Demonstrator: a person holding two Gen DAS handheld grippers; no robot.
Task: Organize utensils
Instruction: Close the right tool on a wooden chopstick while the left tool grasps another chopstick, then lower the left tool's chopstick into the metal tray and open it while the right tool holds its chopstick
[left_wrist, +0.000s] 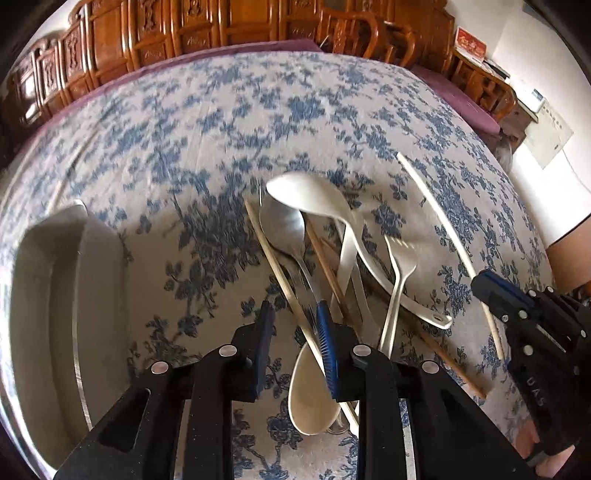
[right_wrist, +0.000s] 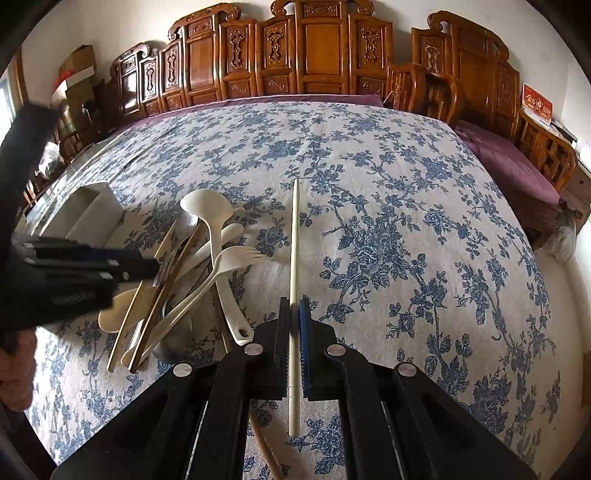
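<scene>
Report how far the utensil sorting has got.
Done: nothing visibly sorted; the white holder appears empty. In hand: the right gripper is shut on a white chopstick; the left gripper is open over the pile. Left: ladle, fork, spoons, and wooden chopsticks.

Black left gripper (left_wrist: 295, 325), blue pads, silver screws.
</scene>
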